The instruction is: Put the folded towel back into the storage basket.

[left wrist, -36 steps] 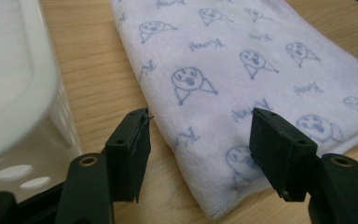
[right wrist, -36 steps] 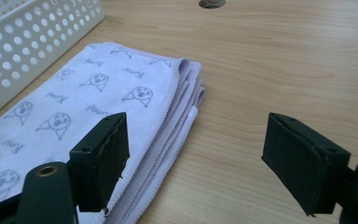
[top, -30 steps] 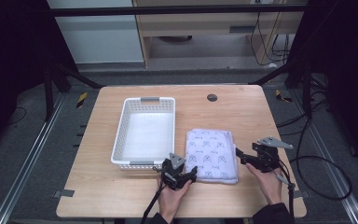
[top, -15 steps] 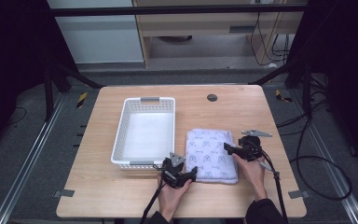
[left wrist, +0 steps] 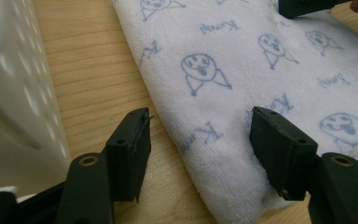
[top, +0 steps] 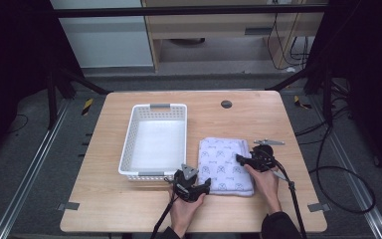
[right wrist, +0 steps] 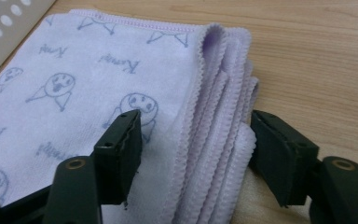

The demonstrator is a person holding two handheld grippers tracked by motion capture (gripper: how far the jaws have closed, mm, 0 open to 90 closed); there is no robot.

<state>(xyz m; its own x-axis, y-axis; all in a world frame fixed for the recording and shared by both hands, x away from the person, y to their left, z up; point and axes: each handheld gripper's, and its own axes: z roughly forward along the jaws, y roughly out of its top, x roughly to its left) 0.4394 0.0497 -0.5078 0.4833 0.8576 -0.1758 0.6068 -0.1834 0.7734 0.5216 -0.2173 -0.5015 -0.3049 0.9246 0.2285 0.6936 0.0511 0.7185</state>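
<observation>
towel: pale lilac terry towel (top: 226, 165) printed with blue doodle faces and scrawled words, folded into a thick rectangle of several layers
towel edges: stitched, stacked hems (right wrist: 223, 116) showing along one side in the right gripper view
towel pose: lying flat on the light wooden table (top: 258, 117)
towel place: at about 4 o'clock of the tabletop
basket: white perforated plastic basket (top: 155, 141), rectangular, upright, nothing inside
basket place: at 9 o'clock of the towel, just beside it
</observation>
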